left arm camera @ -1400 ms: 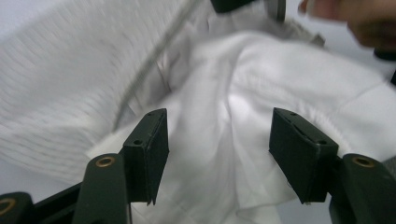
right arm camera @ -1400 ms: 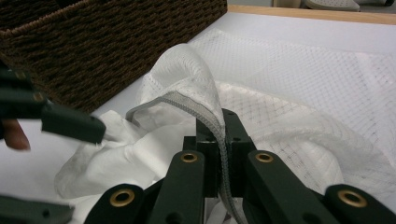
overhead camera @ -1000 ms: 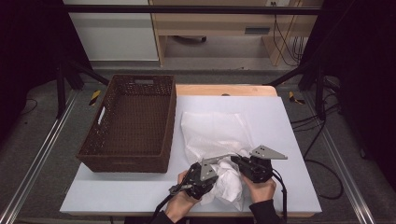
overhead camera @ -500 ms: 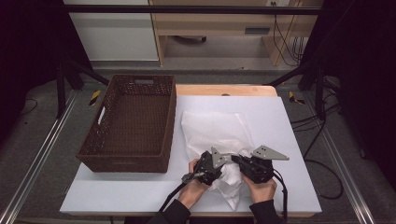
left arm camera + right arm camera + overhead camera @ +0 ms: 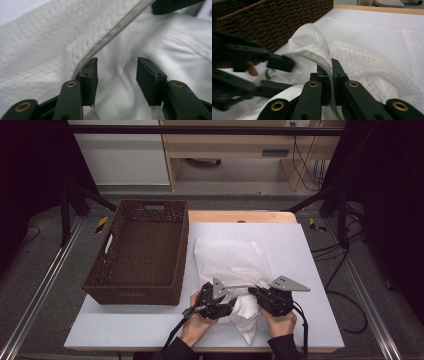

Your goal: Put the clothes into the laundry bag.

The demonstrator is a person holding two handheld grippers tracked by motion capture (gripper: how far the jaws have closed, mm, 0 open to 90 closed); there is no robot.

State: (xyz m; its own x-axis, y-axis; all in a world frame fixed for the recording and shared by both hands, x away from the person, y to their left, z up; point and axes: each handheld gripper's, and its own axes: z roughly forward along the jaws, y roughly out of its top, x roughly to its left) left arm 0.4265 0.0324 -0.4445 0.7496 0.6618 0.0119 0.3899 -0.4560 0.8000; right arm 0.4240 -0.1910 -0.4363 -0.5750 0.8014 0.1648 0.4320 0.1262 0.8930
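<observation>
Mesh bag (image 5: 235, 265), soft, white, zippered

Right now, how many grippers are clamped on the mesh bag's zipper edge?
1. The right gripper pinches the zipper edge of the mesh bag. The left gripper has just been opening; its jaws stand apart beside the zipper.

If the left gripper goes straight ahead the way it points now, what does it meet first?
Probably the white garment inside the mesh bag. The left gripper, whose jaws have just been opening, has that cloth directly ahead, with the bag's zipper edge beside one jaw. Depth is unclear, so the cloth may already touch it.
</observation>
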